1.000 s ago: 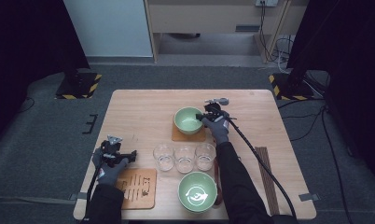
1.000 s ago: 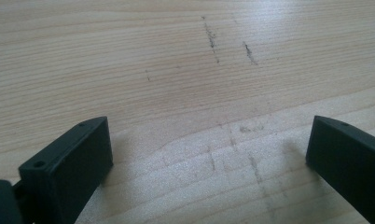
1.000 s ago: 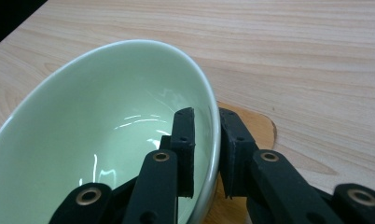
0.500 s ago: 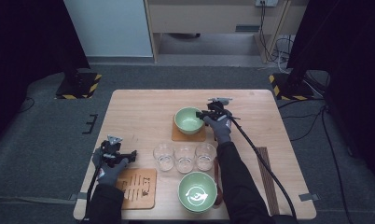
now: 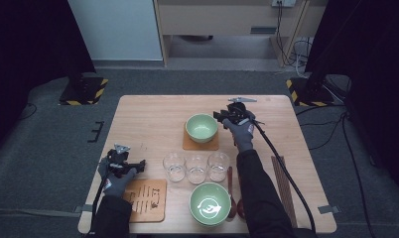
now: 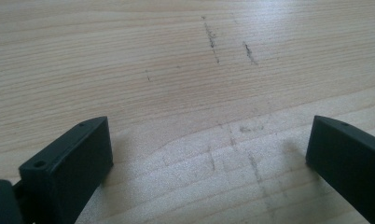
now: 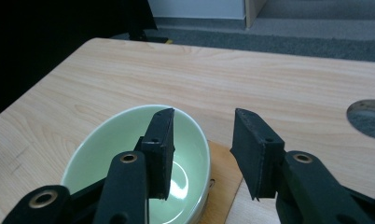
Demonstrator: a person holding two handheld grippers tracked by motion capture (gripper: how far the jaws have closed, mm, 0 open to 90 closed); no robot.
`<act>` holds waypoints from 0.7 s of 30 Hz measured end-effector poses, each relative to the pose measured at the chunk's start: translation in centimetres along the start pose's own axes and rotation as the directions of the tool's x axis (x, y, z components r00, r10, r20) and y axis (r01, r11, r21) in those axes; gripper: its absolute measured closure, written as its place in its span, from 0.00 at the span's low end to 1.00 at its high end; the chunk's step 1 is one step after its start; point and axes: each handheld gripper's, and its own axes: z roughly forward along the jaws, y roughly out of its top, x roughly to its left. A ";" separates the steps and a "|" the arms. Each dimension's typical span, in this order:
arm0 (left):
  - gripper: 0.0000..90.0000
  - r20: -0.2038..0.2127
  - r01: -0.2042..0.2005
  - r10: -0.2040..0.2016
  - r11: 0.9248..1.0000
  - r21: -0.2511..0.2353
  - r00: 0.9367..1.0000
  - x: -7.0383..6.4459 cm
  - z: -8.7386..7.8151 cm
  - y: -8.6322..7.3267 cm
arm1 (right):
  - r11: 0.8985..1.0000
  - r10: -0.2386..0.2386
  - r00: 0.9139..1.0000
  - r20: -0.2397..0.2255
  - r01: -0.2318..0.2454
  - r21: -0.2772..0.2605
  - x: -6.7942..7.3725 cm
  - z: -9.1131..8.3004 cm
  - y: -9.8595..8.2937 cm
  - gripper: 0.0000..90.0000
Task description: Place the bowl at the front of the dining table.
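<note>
A plain green bowl (image 5: 201, 128) (image 7: 106, 158) sits on a brown coaster (image 5: 201, 144) (image 7: 221, 184) at the table's middle. My right gripper (image 5: 219, 117) (image 7: 202, 149) hovers at the bowl's right rim, open. One jaw hangs over the bowl's inside and the other outside it, above the coaster's edge; nothing is between them. At the table's left edge my left gripper (image 5: 139, 164) (image 6: 209, 154) stands wide open over bare wood, holding nothing.
Three clear glasses (image 5: 196, 167) stand in a row near the front. A second green bowl (image 5: 209, 203) with a white mark, a spoon (image 5: 231, 186), a patterned wooden board (image 5: 145, 198) and chopsticks (image 5: 282, 181) lie nearby. A cable hole (image 7: 367, 116) is in the table.
My right gripper has drifted slightly right and toward the far side, beside the bowl's rim. The left gripper has stayed where it was.
</note>
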 end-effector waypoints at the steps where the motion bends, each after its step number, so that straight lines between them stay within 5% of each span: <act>1: 0.00 0.000 0.000 0.000 1.000 0.000 1.000 0.0 0.0 0.0 | 1.000 -0.007 1.000 0.002 0.007 -0.005 0.1 -0.4 0.2 0.65; 13: 0.00 0.000 0.000 0.000 1.000 0.000 1.000 0.0 0.0 0.0 | 0.997 -0.027 0.999 0.020 0.029 -0.069 -0.2 -5.0 1.0 0.64; 21: 0.00 0.000 0.000 0.000 1.000 0.000 1.000 0.0 0.0 0.0 | 0.994 -0.026 0.999 0.046 0.031 -0.104 -1.4 -8.9 -0.5 0.64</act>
